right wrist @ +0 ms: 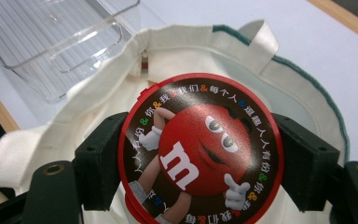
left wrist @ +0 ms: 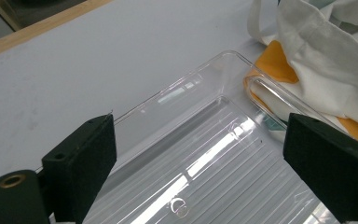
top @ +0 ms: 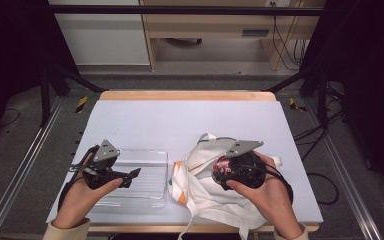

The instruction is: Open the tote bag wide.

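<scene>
High view: your right gripper (top: 223, 171) holds the red candy tin (top: 224, 168) over the cloth bag (top: 205, 192), the clear tray (top: 150, 177) lying to its left. Left gripper view: your left gripper (left wrist: 198, 163) hovers unclenched and empty over that tray (left wrist: 191, 88). Right gripper view: jaws clamp the tin (right wrist: 199, 148) at its rim above the bag's mouth (right wrist: 98, 102); the tray (right wrist: 65, 42) lies up-left.

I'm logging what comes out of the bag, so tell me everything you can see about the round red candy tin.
The round candy tin has a red rim and a dark lid printed with a red cartoon candy character bearing a white "m", ringed by small coloured lettering. It looks like metal or hard plastic. The right gripper clamps it by its sides, lid facing the camera, above the open mouth of the white cloth tote bag. From the high view it shows as a red spot over the bag.
</scene>
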A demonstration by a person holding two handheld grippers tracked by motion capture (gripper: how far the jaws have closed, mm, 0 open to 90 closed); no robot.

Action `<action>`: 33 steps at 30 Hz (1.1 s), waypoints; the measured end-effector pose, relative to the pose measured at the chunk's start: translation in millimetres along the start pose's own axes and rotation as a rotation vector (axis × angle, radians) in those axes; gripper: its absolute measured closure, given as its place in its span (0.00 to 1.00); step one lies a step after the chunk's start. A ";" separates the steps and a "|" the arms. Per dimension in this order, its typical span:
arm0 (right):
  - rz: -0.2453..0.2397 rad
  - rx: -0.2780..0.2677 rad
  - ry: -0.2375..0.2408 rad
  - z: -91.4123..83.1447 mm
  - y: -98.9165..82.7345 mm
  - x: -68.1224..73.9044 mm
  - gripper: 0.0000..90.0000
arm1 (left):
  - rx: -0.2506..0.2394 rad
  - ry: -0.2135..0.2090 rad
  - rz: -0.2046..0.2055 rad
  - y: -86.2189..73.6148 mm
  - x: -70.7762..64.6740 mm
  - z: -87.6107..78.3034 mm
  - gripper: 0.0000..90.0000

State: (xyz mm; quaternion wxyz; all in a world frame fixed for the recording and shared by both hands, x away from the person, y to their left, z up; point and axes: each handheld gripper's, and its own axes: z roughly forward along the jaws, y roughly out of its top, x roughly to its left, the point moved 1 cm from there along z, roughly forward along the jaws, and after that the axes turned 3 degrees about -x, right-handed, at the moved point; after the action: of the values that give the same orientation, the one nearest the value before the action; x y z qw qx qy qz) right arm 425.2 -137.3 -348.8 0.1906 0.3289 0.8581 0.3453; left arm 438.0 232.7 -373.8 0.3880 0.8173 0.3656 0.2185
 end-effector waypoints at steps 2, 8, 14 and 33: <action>-0.011 -0.002 -0.003 -1.5 3.7 3.0 0.29 | -0.011 0.000 -0.014 -0.3 4.2 -2.7 0.11; -0.015 0.009 0.010 3.3 16.4 5.4 0.29 | -0.012 0.017 -0.038 -6.1 17.0 -9.4 0.11; -0.039 0.016 0.017 2.1 32.6 8.8 0.29 | -0.012 0.026 -0.033 -6.1 19.8 -12.5 0.11; -0.068 -0.009 0.062 25.2 76.4 15.5 0.29 | -0.007 0.073 -0.074 -16.0 38.8 -22.4 0.11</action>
State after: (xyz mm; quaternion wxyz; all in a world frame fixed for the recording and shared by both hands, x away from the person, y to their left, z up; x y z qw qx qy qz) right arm 461.2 -73.0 -312.9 0.1772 0.2879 0.8727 0.3523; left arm 441.5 280.0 -370.2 0.3849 0.7934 0.4087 0.2352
